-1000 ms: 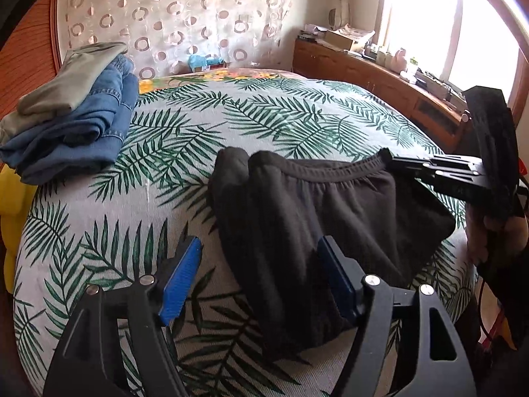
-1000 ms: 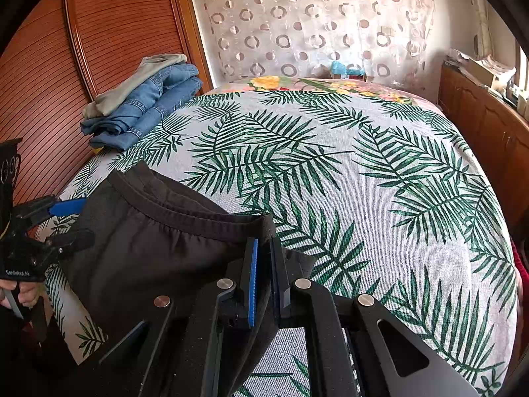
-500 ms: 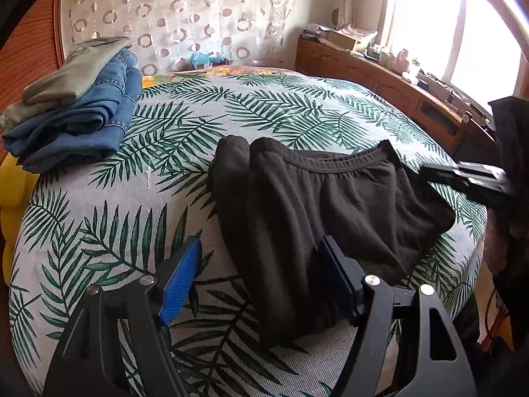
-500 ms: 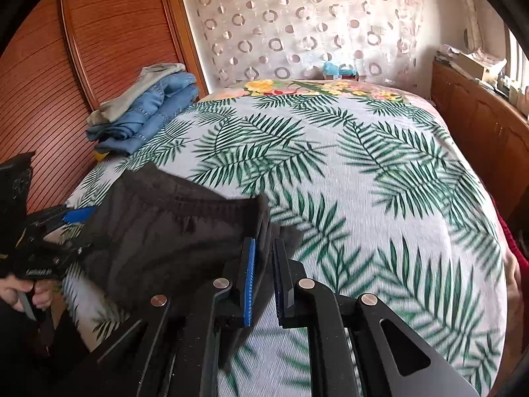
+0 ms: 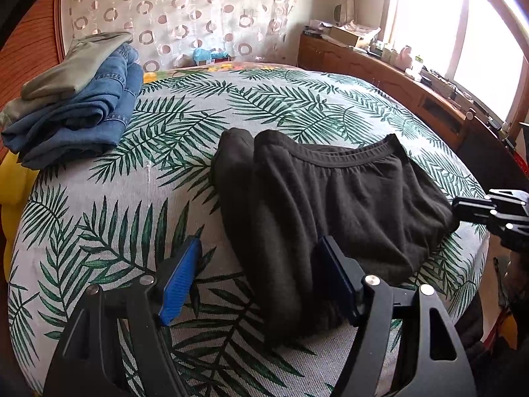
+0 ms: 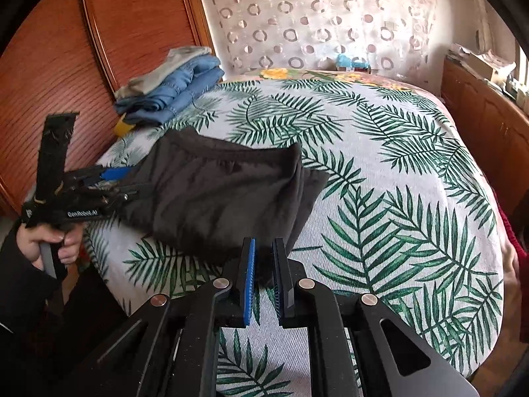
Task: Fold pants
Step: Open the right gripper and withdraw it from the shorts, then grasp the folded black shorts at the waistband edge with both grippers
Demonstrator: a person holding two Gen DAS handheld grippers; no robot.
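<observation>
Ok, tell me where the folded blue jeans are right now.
The folded blue denim jeans sit in the left wrist view at the bed's far left edge under a grey-green garment, against the reddish wooden wardrobe, beyond the black pants.

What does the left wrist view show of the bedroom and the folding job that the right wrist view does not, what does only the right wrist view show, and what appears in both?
Only the left wrist view shows the bright window, the elastic waistband face on, and the left gripper open, straddling the pants' near edge.

Only the right wrist view shows the wooden wardrobe doors, the hand holding the left gripper, and the right gripper nearly shut, empty.

Both show the dark pants, the palm-leaf bedspread and the stack of folded jeans.
</observation>
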